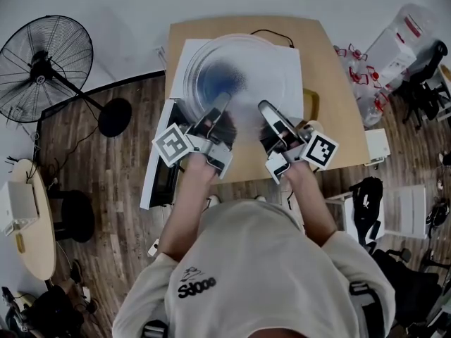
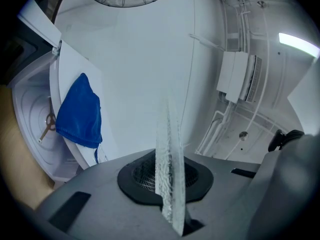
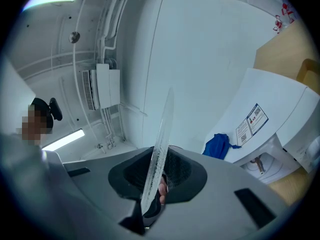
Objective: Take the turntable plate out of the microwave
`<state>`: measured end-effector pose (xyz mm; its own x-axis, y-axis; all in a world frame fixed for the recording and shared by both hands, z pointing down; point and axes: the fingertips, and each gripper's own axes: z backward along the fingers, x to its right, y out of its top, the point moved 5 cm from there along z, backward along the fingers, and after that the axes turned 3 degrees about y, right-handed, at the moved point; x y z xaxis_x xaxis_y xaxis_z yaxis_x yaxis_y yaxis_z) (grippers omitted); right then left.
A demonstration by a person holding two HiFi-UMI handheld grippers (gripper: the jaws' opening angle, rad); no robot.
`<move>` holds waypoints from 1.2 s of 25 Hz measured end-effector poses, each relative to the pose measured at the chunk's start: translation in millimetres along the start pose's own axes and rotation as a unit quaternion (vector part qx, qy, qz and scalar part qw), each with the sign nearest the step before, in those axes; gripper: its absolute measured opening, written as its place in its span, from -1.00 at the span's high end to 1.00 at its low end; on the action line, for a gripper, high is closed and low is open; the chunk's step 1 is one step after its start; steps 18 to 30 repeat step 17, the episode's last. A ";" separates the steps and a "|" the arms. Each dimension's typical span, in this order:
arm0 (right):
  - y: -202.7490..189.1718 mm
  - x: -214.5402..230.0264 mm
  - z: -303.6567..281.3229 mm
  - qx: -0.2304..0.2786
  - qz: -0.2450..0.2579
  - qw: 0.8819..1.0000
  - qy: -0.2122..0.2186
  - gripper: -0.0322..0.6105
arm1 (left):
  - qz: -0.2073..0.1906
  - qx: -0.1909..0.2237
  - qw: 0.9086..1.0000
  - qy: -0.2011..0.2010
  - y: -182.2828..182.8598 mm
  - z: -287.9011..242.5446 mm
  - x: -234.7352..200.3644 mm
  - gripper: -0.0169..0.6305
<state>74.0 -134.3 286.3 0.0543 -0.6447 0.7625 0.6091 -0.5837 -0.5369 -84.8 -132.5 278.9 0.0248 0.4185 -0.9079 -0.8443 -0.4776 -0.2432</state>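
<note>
Both our left hand-held gripper (image 1: 220,104) and right hand-held gripper (image 1: 266,110) pinch the near rim of the round clear glass turntable plate (image 1: 236,69), which spreads ahead of them.

I work in an office-like lab room. Indicators: wood-plank floor (image 1: 113,182), pedestal fan (image 1: 46,65), wooden surface (image 1: 331,118), office chair (image 1: 426,69), wall air-conditioning unit (image 3: 102,86), exposed ceiling pipes (image 3: 112,14), tube light (image 2: 298,44).

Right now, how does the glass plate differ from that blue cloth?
The glass plate is clear and round; the blue cloth is opaque and crumpled. The plate is gripped at its rim by the left claw and right claw; the cloth lies on the microwave. Both are outside its cavity.
</note>
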 end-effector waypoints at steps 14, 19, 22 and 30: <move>-7.6 10.7 1.8 -0.009 -0.018 1.000 -0.007 0.78 | 0.006 0.002 1.000 0.020 -2.0 6.0 -12.2 0.86; -11.7 13.4 3.4 -0.011 -0.022 1.000 -0.010 0.78 | 0.010 0.002 1.000 0.023 -3.6 9.5 -17.5 0.86; -11.7 13.4 3.4 -0.011 -0.022 1.000 -0.010 0.78 | 0.010 0.002 1.000 0.023 -3.6 9.5 -17.5 0.86; -11.7 13.4 3.4 -0.011 -0.022 1.000 -0.010 0.78 | 0.010 0.002 1.000 0.023 -3.6 9.5 -17.5 0.86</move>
